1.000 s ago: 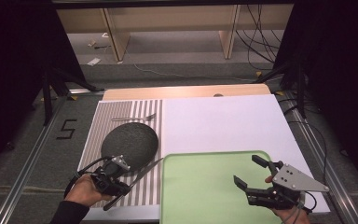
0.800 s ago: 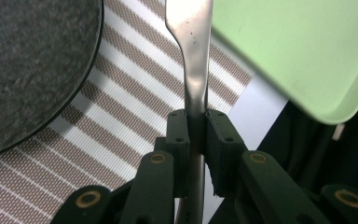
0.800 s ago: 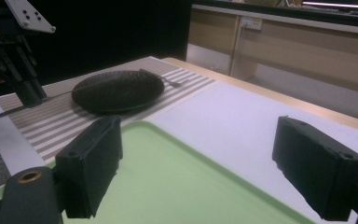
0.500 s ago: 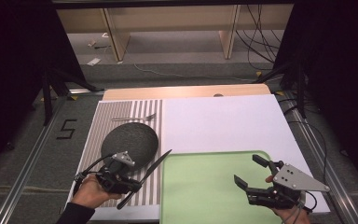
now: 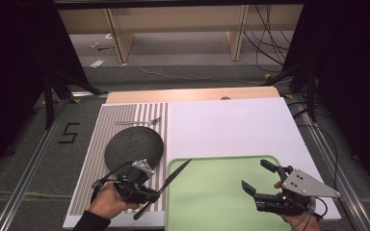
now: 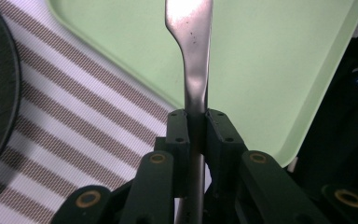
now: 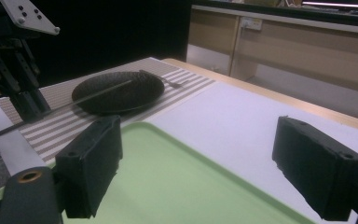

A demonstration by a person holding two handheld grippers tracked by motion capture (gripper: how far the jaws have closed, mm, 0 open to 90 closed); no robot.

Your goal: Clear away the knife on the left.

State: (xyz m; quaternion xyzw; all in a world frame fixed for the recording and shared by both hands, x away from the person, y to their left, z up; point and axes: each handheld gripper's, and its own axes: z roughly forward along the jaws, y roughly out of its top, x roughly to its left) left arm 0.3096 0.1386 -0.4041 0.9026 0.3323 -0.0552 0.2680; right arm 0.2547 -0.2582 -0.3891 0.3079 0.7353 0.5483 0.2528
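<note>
The slim silver metal table knife [image 5: 173, 175] is clamped by its handle between the two black jaws of the left gripper [image 5: 150, 192], which are closed on it. In the high view the knife lies at a slant: the blade tip reaches up and to the right over the near-left corner of the flat pale-green plastic tray [image 5: 221, 202], while the handle end projects down and to the left, below the gripper. In the left gripper view the jaws press against both sides of the handle, and the shiny blade [image 6: 190, 42] extends away from them above the tray surface [image 6: 270, 70]. Whether the blade touches the tray cannot be determined.

The left gripper is held over the brown-and-white striped placemat [image 5: 96, 159], just beside the tray's left edge. The round dark-grey plate [image 5: 134, 144] rests on this placemat, directly beyond the gripper. A silver metal fork [image 5: 139, 121] lies on the placemat past the plate's far rim.

The right gripper [image 5: 260, 180] is positioned over the near-right part of the tray. Its jaws stand wide apart with nothing between them; the right gripper view shows the two black pads [image 7: 93, 163] separated, with the tray visible in the gap.

The tray and placemat lie on a white table sheet [image 5: 231, 125].
</note>
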